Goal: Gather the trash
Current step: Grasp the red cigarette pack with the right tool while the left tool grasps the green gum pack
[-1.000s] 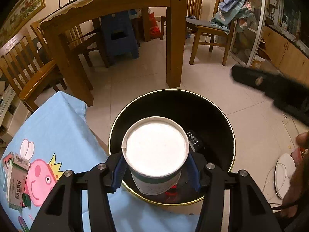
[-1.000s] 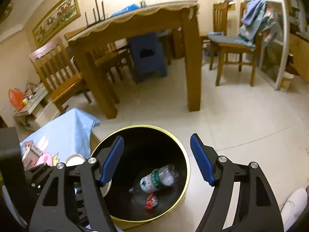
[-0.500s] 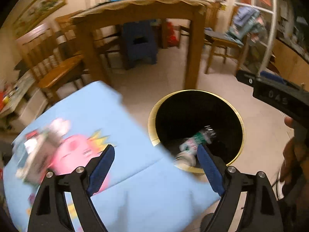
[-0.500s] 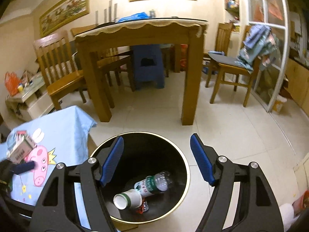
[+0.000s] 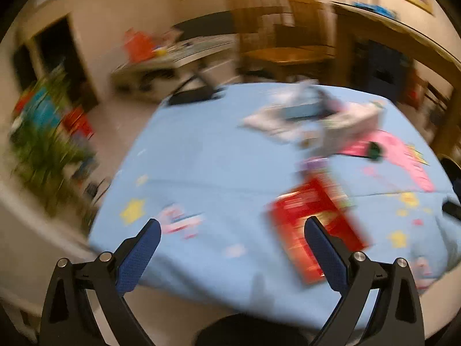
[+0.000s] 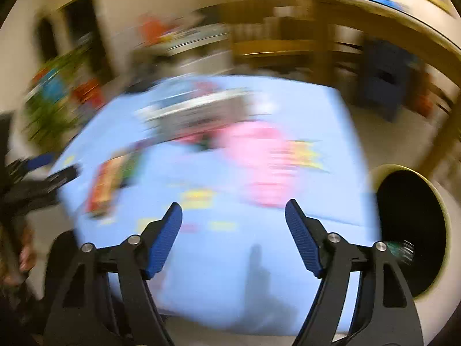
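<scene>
Trash run part done — a bottle lies in the bin, several pieces are left on the cloth.

In the right wrist view the black bin (image 6: 412,230) stands on the floor at the far right, just beside the blue tablecloth (image 6: 201,259), with a plastic bottle (image 6: 402,252) showing inside it. On the cloth, blurred, lie a red packet (image 5: 317,225) at near right and a pale heap of wrappers and a box (image 5: 322,121) farther off; these look like what remains to collect. The left gripper (image 5: 230,253) is spread wide and holds nothing, its right finger in front of the red packet, contact unclear. The right gripper (image 6: 233,236) is likewise spread and empty above the cloth.
</scene>
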Action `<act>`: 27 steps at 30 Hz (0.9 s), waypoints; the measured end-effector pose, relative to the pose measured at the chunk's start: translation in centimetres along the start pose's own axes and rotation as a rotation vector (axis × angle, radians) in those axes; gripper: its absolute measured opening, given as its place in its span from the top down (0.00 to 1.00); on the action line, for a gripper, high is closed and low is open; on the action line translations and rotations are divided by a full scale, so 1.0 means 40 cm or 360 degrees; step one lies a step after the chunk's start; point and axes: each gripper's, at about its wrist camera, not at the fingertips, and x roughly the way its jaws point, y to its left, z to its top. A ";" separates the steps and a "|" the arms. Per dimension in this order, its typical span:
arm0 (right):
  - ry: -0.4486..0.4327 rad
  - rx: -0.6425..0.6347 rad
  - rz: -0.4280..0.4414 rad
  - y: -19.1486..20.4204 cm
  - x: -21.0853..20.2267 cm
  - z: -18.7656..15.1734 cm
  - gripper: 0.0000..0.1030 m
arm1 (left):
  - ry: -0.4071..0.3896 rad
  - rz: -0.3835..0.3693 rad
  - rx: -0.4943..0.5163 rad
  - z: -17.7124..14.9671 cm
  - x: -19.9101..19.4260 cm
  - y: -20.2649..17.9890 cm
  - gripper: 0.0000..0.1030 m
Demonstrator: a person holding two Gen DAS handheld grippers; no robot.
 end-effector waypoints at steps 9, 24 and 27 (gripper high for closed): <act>0.0147 -0.0199 0.0039 0.296 0.145 0.085 0.16 | 0.0064 -0.0040 -0.0133 -0.052 0.049 0.142 0.07; 0.0239 -0.0508 -0.0381 0.378 0.210 -0.009 0.42 | 0.0102 -0.0076 -0.0167 -0.072 0.087 0.161 0.07; 0.0220 -0.0238 -0.0149 0.252 0.131 -0.005 0.42 | 0.0081 -0.0130 -0.0149 -0.047 0.075 0.140 0.07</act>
